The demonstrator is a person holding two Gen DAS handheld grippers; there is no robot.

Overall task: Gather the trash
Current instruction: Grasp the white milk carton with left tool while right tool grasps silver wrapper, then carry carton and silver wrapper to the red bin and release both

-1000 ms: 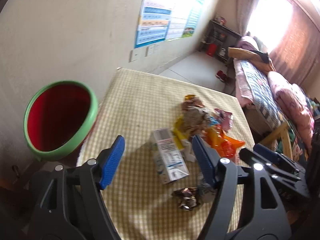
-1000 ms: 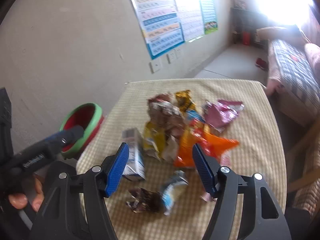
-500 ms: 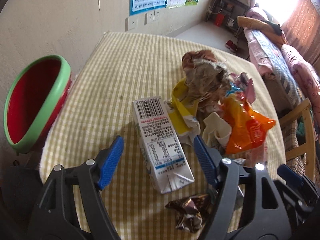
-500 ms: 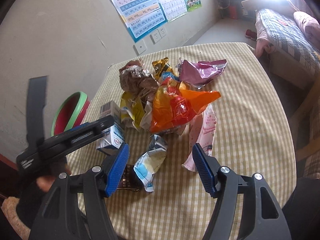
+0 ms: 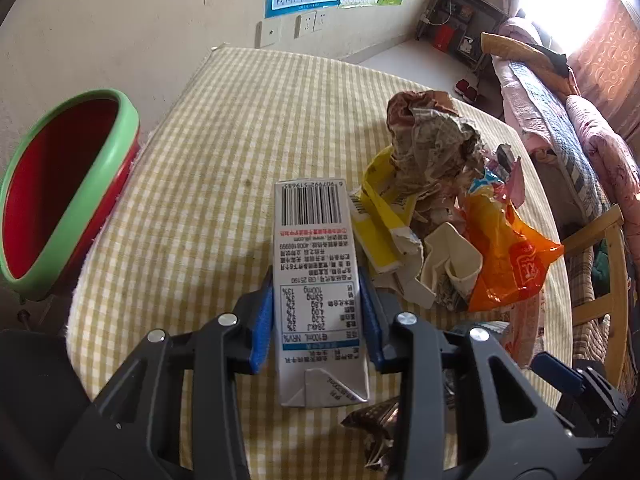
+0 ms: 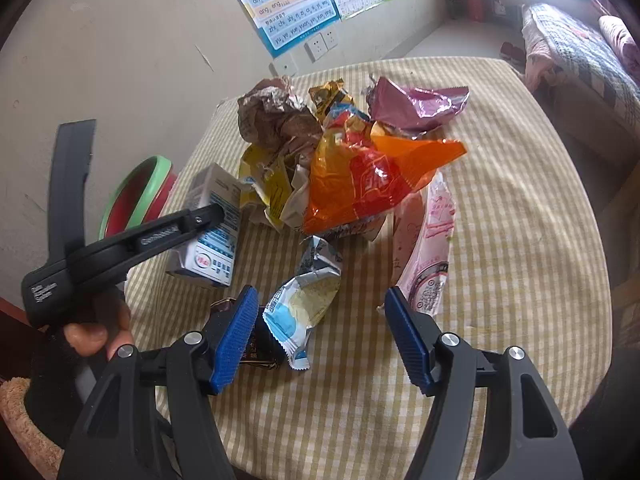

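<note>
Our left gripper (image 5: 318,316) was clamped on the milk carton (image 5: 316,280), one blue pad (image 5: 262,320) pressed flat against each long side near its folded end. The carton lay on the checked tablecloth (image 5: 224,152), its barcode end pointing away from us. Just beyond the carton's right side lay a torn yellow wrapper (image 5: 380,224), with a crumpled brown paper ball (image 5: 432,140) heaped behind it and an orange snack bag (image 5: 508,256) further right. Well off to the left of the gripper, past the table edge, stood the red bin with a green rim (image 5: 60,192), its mouth tilted toward us. Close under the right finger sat a dark crumpled foil wrapper (image 5: 376,420).

Our right gripper (image 6: 320,336) hung released, its jaws spread wide and nothing between the pads. Between the fingers and slightly ahead lay a white and blue snack packet (image 6: 304,308), with a dark wrapper (image 6: 260,348) beside the left pad. Ahead of the right finger lay a long pink wrapper (image 6: 432,248). Further out sat the orange bag (image 6: 360,180), the brown ball (image 6: 276,116) and a purple foil bag (image 6: 416,104). To the far left we saw the left gripper (image 6: 208,216) holding the carton (image 6: 212,232), and the bin (image 6: 136,196) beyond it.
</note>
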